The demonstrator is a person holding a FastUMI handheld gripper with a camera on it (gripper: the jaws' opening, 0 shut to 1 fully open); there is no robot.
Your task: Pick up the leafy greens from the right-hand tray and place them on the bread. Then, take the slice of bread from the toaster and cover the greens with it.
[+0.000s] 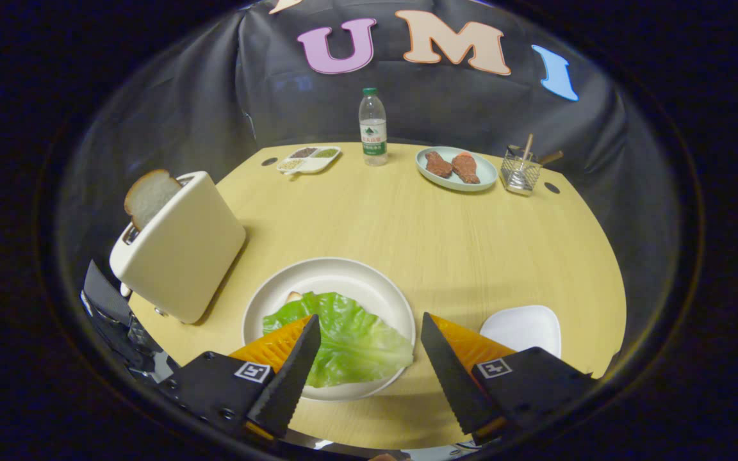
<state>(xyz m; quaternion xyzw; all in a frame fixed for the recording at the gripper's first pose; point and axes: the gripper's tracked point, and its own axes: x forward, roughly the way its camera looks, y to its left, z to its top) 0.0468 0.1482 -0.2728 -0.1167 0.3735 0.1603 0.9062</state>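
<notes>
Lying on the plate [369, 282], the leafy greens [343, 336] cover the bread [293, 296]. Gripper [369, 323] spread wide, empty; toaster [180, 246] slice [150, 195] waits at ten o'clock.

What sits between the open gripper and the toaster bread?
In the gripper view, the plate with the greens, then the toaster body holding the bread. The gripper is open, fingers straddling the greens.

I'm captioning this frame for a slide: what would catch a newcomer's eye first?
The bright leafy greens draped over bread on the round white plate, lying between and just ahead of the open gripper. Next, the cream toaster left of the plate, a bread slice sticking up from its slot.
</notes>
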